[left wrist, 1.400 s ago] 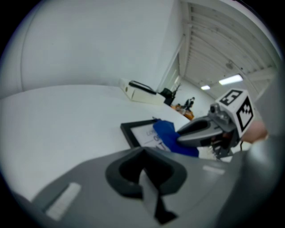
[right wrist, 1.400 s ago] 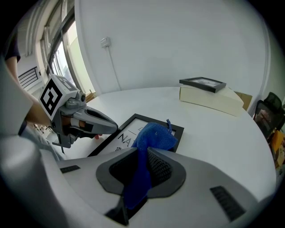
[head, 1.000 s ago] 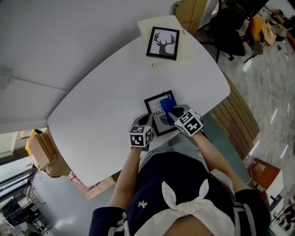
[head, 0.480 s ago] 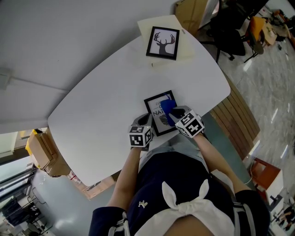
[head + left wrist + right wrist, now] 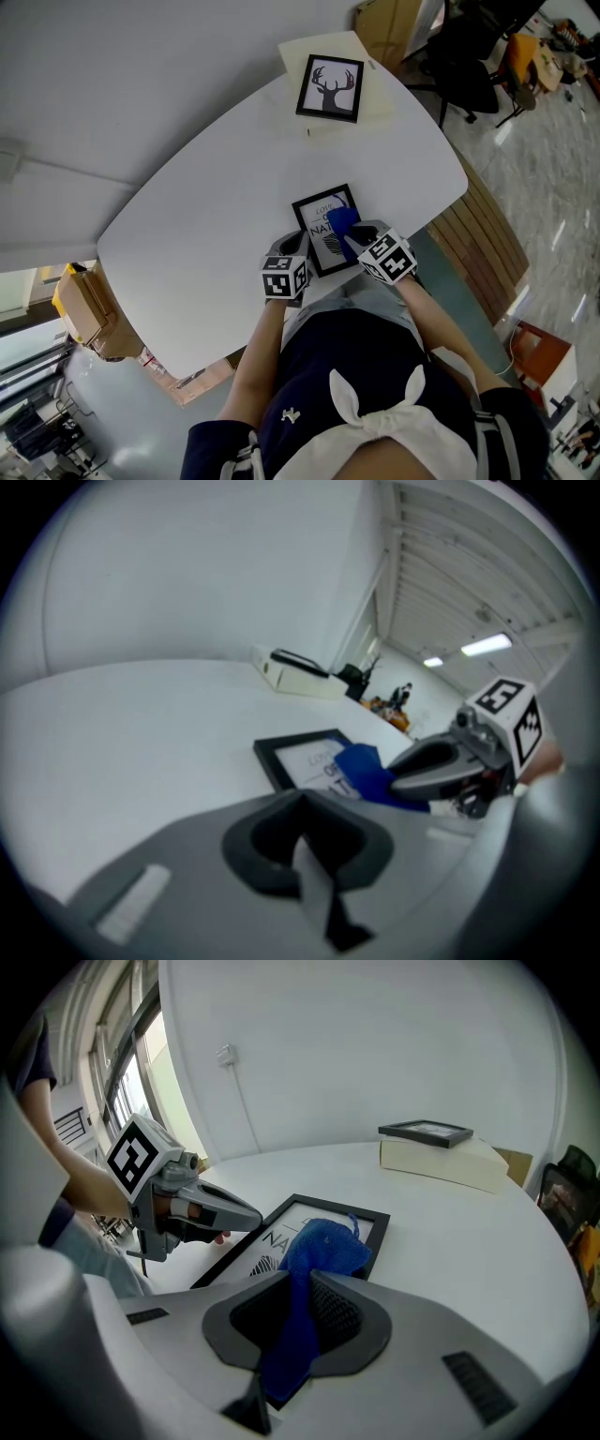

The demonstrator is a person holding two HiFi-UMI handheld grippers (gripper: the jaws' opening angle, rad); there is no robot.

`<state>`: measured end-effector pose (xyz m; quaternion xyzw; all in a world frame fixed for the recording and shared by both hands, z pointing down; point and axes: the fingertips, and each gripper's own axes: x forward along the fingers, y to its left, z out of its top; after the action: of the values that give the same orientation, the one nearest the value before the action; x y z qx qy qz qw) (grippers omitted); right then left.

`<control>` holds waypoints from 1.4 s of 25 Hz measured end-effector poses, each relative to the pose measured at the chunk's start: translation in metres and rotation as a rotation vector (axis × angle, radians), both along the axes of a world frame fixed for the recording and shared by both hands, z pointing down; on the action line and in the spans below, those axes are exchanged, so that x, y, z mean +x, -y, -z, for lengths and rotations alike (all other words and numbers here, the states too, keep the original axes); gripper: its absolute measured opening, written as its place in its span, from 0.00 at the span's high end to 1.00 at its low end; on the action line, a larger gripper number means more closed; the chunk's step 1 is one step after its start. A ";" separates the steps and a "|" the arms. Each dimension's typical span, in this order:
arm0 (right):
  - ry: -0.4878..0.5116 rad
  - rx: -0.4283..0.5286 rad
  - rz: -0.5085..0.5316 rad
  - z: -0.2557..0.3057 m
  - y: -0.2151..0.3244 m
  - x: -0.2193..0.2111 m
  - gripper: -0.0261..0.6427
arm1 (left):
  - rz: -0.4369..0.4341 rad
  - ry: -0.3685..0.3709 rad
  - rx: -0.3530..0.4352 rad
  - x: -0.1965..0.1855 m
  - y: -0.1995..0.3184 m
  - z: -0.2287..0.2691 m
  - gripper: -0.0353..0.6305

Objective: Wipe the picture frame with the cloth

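On the picture frame (image 5: 314,217) lies the cloth (image 5: 323,1246), pinched by the right gripper (image 5: 305,1309); the left gripper (image 5: 302,817) is closed, empty.

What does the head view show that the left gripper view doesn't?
Only the head view shows the deer picture face-on and the left gripper from outside, with its marker cube. Only the left gripper view shows the ceiling lights and its own shut, empty fingers. Both show the white table, the picture frame and the blue cloth held by the right gripper.
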<state>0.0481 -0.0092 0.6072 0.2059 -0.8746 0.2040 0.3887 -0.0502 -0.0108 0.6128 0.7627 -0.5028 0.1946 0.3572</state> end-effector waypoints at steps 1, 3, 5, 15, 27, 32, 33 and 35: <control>0.002 -0.001 -0.002 0.000 -0.001 0.000 0.87 | 0.000 0.001 0.000 0.000 0.000 0.000 0.94; 0.004 -0.003 -0.006 0.000 -0.002 0.001 0.87 | 0.000 0.001 0.000 0.000 0.000 0.000 0.94; 0.006 -0.005 -0.009 0.000 -0.003 0.002 0.87 | 0.000 0.000 0.000 0.000 0.000 0.000 0.94; 0.009 -0.008 -0.017 0.001 -0.006 0.004 0.87 | -0.004 0.005 0.002 0.001 0.000 0.001 0.94; -0.001 -0.013 -0.025 0.000 -0.010 0.004 0.87 | 0.012 -0.005 0.001 0.000 0.001 0.001 0.94; -0.009 -0.013 -0.030 0.000 -0.011 0.002 0.87 | 0.017 -0.009 0.001 0.000 0.000 0.001 0.94; -0.011 -0.011 -0.030 0.000 -0.011 0.002 0.87 | 0.016 -0.008 0.003 0.001 0.000 0.001 0.94; -0.012 -0.011 -0.031 0.001 -0.011 0.001 0.87 | 0.016 -0.007 0.006 0.001 0.000 0.002 0.94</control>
<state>0.0495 0.0021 0.6064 0.2187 -0.8676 0.2138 0.3921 -0.0492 -0.0108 0.6109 0.7603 -0.5083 0.1877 0.3582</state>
